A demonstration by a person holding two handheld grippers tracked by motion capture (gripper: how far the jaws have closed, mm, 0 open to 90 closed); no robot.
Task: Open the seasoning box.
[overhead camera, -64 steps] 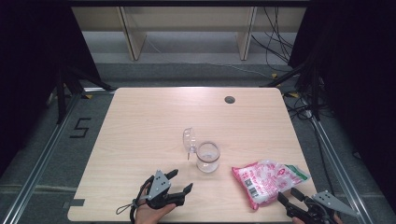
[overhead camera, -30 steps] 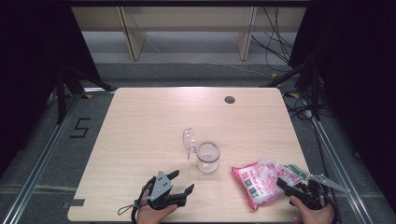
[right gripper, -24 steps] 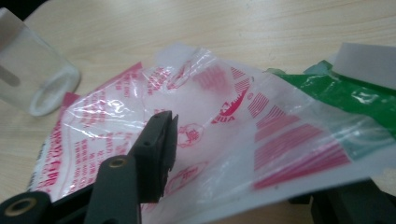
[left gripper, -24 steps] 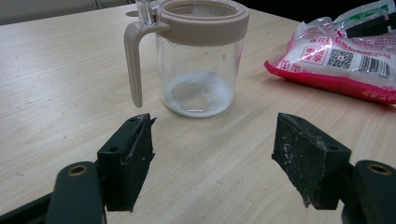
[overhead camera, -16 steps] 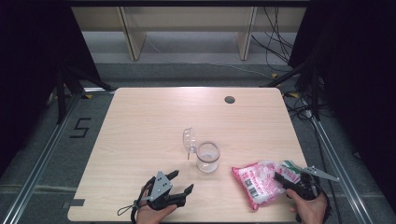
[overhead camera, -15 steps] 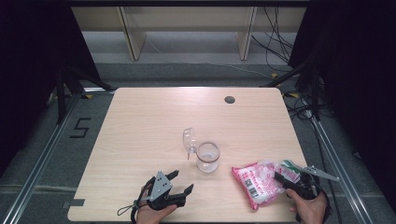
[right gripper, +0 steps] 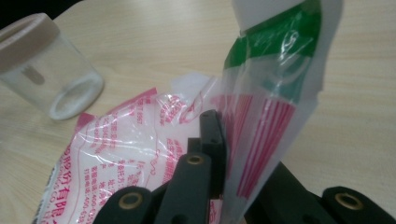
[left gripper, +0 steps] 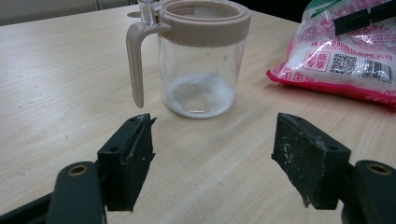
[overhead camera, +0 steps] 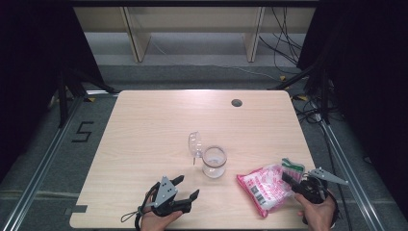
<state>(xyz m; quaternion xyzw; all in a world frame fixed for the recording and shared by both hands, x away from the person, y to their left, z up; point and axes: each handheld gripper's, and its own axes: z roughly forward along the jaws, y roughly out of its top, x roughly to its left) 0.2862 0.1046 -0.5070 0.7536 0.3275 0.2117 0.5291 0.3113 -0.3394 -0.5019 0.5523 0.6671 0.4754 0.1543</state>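
Observation:
A clear glass jar [overhead camera: 214,162] [left gripper: 201,60] with a beige collar, open flip lid [overhead camera: 194,143] and a little white powder in the bottom stands mid-table. A pink and white plastic bag [overhead camera: 269,186] [right gripper: 140,154] with a green top [right gripper: 280,51] lies to its right. My right gripper [overhead camera: 294,182] [right gripper: 224,154] is shut on the bag's top edge, which stands up between the jaws. My left gripper [overhead camera: 185,190] [left gripper: 212,161] rests open near the front edge, jaws facing the jar with nothing between them.
The wooden table [overhead camera: 159,125] has a round cable hole [overhead camera: 236,102] at the back right. Shelving and cables lie beyond the far edge. Metal rails run along the floor on both sides.
My right gripper moved forward and left onto the bag and closed on its top edge, lifting that edge. The left gripper stayed still.

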